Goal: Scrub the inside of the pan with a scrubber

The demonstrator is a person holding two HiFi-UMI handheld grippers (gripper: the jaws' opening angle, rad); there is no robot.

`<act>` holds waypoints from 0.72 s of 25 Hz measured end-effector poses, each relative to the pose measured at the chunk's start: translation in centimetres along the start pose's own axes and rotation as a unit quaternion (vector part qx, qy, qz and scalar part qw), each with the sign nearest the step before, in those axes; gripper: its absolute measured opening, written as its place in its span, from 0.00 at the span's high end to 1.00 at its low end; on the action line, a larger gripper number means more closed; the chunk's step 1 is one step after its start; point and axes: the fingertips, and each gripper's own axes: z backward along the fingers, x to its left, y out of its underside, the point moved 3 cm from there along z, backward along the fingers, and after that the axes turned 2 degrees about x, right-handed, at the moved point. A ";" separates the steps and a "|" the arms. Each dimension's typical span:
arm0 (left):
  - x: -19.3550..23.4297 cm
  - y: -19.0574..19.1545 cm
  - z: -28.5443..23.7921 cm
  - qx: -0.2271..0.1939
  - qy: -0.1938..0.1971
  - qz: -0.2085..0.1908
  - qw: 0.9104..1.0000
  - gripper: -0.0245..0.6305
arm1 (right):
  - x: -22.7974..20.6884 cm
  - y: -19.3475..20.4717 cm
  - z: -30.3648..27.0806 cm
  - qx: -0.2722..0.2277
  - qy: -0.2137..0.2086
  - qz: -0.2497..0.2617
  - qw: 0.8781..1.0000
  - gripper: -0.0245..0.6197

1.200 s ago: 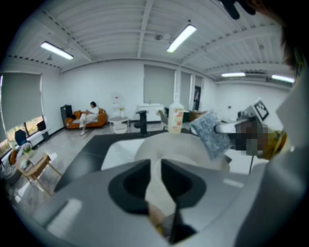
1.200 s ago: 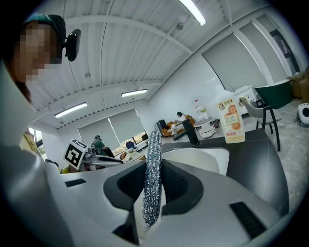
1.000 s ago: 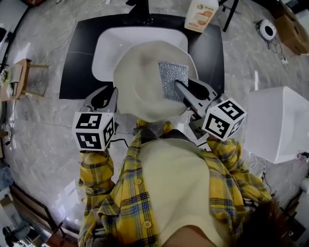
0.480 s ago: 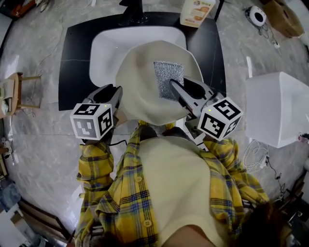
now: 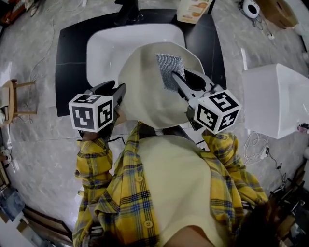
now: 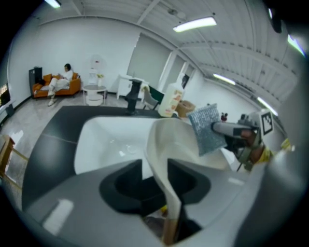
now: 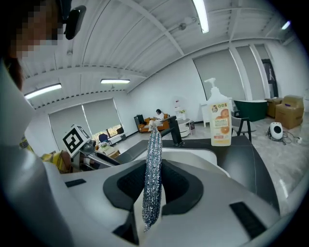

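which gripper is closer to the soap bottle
Right. The right gripper sits below the soap bottle; left gripper, fingers just opened round the pan handle, is farther down-left.

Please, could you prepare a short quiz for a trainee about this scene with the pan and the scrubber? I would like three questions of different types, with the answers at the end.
1. What do the right tongs hold?
A) a brush
B) the silver scrubber
C) nothing
2. True or false: the pump bottle stands on the dark counter, outside the sink.
3. Fill in: the silver scrubber is over the inside of the cream ____.

Key: 1 B. 2 True. 3 pan.
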 end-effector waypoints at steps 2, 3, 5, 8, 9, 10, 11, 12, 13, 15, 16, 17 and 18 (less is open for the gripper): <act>-0.2 0.0 -0.6 0.022 0.008 -0.010 1.000 0.73 | -0.5 -0.1 -0.6 0.007 0.019 0.011 1.000 0.83; -0.3 0.0 -0.9 0.033 0.009 -0.016 0.999 0.73 | -0.7 -0.2 -0.9 0.010 0.026 0.016 0.999 0.83; -0.1 0.0 -1.4 0.048 0.005 -0.026 0.999 0.73 | -0.9 -0.2 -1.6 0.016 0.037 0.025 0.999 0.83; 0.1 0.2 -1.9 0.062 0.007 -0.024 0.998 0.74 | -1.4 0.0 -2.5 0.028 0.056 0.037 0.997 0.83; 0.0 0.3 -2.0 0.066 0.013 -0.020 0.998 0.74 | -1.6 0.1 -2.7 0.033 0.063 0.040 0.997 0.83; -0.1 0.4 -2.2 0.070 0.019 -0.017 0.997 0.75 | -1.8 0.3 -3.0 0.038 0.071 0.043 0.996 0.83; -0.2 0.6 -2.3 0.075 0.023 -0.016 0.997 0.77 | -2.0 0.5 -3.2 0.044 0.079 0.048 0.995 0.83; -0.3 0.7 -2.4 0.078 0.026 -0.017 0.996 0.80 | -2.1 0.6 -3.4 0.049 0.087 0.054 0.994 0.83; -0.3 0.8 -2.5 0.080 0.027 -0.018 0.996 0.81 | -2.3 0.8 -3.6 0.055 0.096 0.060 0.992 0.83; -0.3 0.8 -2.6 0.081 0.030 -0.016 0.996 0.82 | -2.6 1.2 -3.9 0.061 0.112 0.071 0.989 0.83; -0.2 0.8 -2.6 0.081 0.031 -0.014 0.996 0.82 | -2.8 1.3 -4.0 0.063 0.120 0.076 0.988 0.83; -0.2 0.7 -2.6 0.081 0.032 -0.013 0.996 0.82 | -3.0 1.5 -4.0 0.065 0.129 0.080 0.986 0.83; -0.2 0.7 -2.6 0.081 0.031 -0.013 0.996 0.82 | -3.2 1.6 -4.1 0.066 0.138 0.085 0.985 0.83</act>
